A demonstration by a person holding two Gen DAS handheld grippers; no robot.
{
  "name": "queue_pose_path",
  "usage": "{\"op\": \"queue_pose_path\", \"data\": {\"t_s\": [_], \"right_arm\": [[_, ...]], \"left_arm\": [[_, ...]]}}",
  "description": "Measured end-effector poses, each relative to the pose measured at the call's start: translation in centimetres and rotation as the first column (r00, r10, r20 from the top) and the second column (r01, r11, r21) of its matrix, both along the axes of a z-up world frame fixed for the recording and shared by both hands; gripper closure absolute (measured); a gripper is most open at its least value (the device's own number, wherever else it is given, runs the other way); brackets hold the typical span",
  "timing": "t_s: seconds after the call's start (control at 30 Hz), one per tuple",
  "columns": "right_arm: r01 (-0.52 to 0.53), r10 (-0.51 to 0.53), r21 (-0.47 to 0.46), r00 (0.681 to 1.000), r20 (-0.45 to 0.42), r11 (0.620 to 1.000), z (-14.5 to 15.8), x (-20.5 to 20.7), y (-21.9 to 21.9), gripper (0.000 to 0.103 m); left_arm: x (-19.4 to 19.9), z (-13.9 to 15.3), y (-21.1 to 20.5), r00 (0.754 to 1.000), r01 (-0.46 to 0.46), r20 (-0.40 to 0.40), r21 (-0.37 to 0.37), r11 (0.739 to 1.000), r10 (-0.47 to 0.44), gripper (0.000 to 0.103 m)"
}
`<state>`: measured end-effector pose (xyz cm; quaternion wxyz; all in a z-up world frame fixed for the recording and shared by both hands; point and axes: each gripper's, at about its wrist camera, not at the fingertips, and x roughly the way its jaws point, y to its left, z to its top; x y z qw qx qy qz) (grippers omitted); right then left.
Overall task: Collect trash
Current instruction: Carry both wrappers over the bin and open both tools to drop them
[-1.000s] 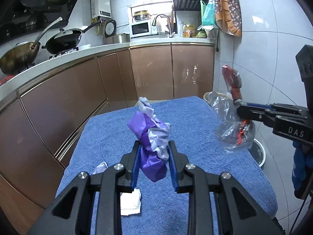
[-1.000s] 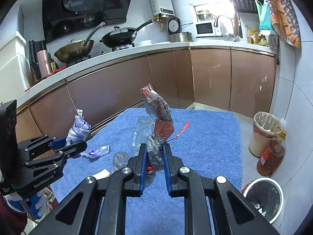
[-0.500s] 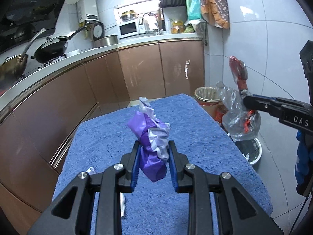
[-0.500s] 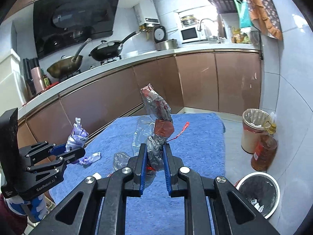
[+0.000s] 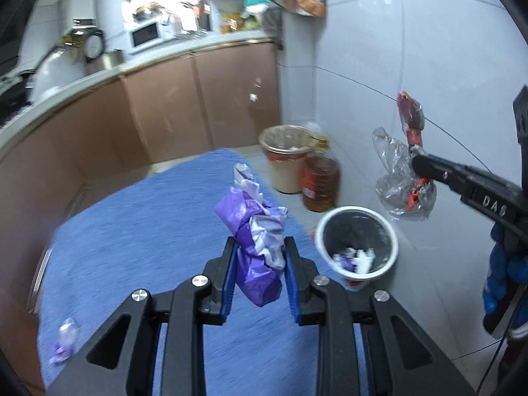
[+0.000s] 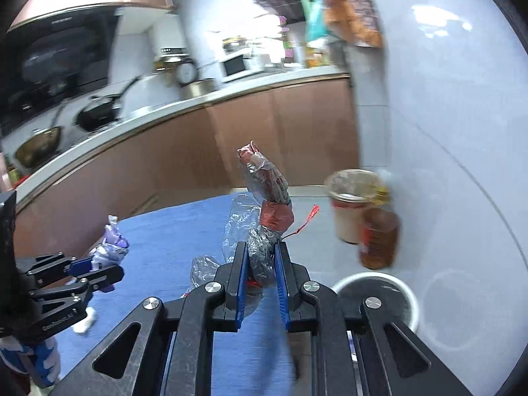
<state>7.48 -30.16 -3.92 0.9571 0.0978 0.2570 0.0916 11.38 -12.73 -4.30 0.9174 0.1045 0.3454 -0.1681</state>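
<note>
Between my left gripper's (image 5: 260,264) blue pads, low at centre frame, sits a clamped purple-and-white plastic wad (image 5: 255,231); my right gripper (image 6: 260,264) pinches a clear-and-red crumpled wrapper (image 6: 265,211); lower right, a white-rimmed bin (image 5: 356,241) holds scraps beside the blue towel (image 5: 138,231).
</note>
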Motion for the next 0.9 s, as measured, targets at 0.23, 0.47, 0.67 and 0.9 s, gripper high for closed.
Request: {"op": "queue_pose_path", "data": {"t_s": [0.23, 0.47, 0.67, 0.9], "right_arm": [[0.172, -0.173, -0.018, 0.981, -0.090, 0.985, -4.4, 2.1, -6.0, 0.088], [0.269, -0.270, -0.038, 0.939, -0.215, 0.962, -10.5, 5.5, -9.8, 0.088], [0.305, -0.307, -0.057, 0.899, -0.311, 0.951, -15.1, 8.7, -11.8, 0.086], [0.331, -0.346, -0.108, 0.857, -0.381, 0.938, -18.8, 10.7, -13.0, 0.081]], "left_arm": [[6.3, -3.7, -7.7, 0.977, 0.133, -0.159, -0.076, 0.988, -0.144, 0.078], [12.6, -9.0, -14.4, 0.915, 0.172, -0.338, -0.163, 0.971, -0.219, 0.078], [16.1, -12.7, -18.1, 0.878, 0.167, -0.414, -0.207, 0.964, -0.241, 0.078], [18.1, -14.9, -19.4, 0.857, 0.146, -0.451, -0.253, 0.956, -0.250, 0.067]]}}
